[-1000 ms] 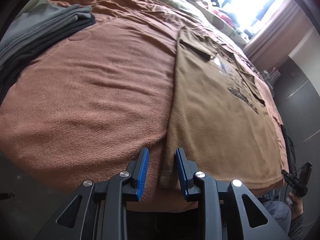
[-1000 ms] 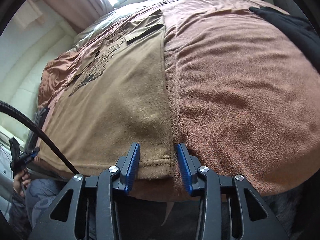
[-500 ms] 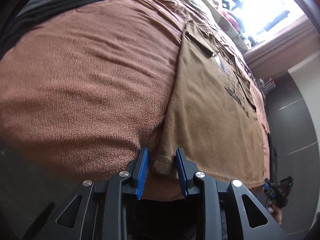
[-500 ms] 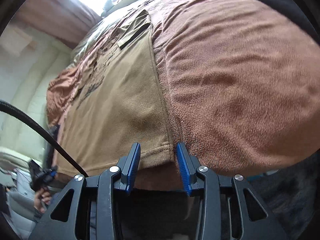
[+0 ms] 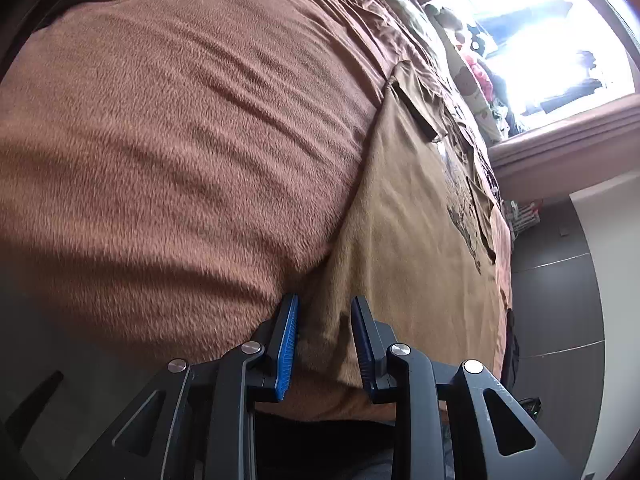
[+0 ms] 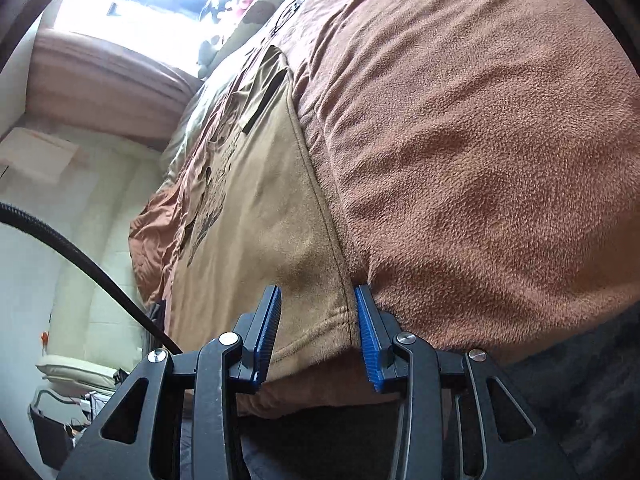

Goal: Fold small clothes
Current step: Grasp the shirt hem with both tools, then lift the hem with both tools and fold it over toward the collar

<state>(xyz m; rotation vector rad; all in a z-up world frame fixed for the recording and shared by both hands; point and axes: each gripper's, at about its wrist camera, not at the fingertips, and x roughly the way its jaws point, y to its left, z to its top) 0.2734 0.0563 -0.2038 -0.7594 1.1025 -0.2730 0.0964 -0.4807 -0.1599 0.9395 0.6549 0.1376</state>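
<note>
Left wrist view shows the wide brown fleece blanket (image 5: pixel 168 152) covering the bed, and on it the tan short-sleeved T-shirt with a dark chest print (image 5: pixel 408 216), laid flat with its hem at the near edge. My left gripper (image 5: pixel 325 342) stands parted around the shirt's left hem corner, blue pads (image 5: pixel 289 344) not yet pinching. My right gripper (image 6: pixel 317 332) is likewise parted around the right hem corner, the seam beside one pad. To do this well, I judge both should close on shirt cloth alone, not the blanket, then lift evenly. No containers are visible.
</note>
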